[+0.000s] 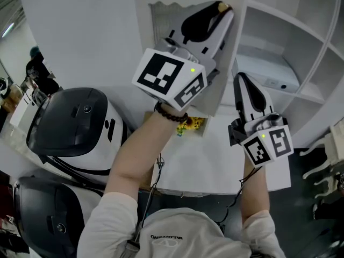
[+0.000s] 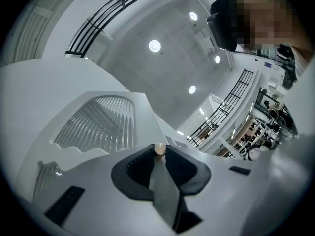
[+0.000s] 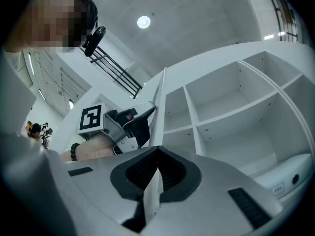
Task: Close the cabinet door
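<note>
The white cabinet door [image 1: 161, 15] with a ribbed pane stands swung out from the open shelves [image 1: 279, 47]. My left gripper [image 1: 217, 9] is raised at the door's upper edge, shut on that edge just below a small tan knob [image 1: 221, 7]. In the left gripper view the knob [image 2: 160, 148] sits at the tips of the left gripper [image 2: 160, 157], and the door [image 2: 98, 127] runs between the pads. My right gripper [image 1: 242, 82] is lower on the same edge. In the right gripper view the right gripper [image 3: 156, 168] clasps the door edge [image 3: 158, 112].
Two white-and-black rounded machines [image 1: 75, 128] [image 1: 48, 214] stand at the left. A white low surface [image 1: 199, 165] with a small yellow object [image 1: 191, 125] lies below the door. The cabinet's compartments [image 3: 221, 117] are bare. White furniture legs [image 1: 322, 160] show at the right.
</note>
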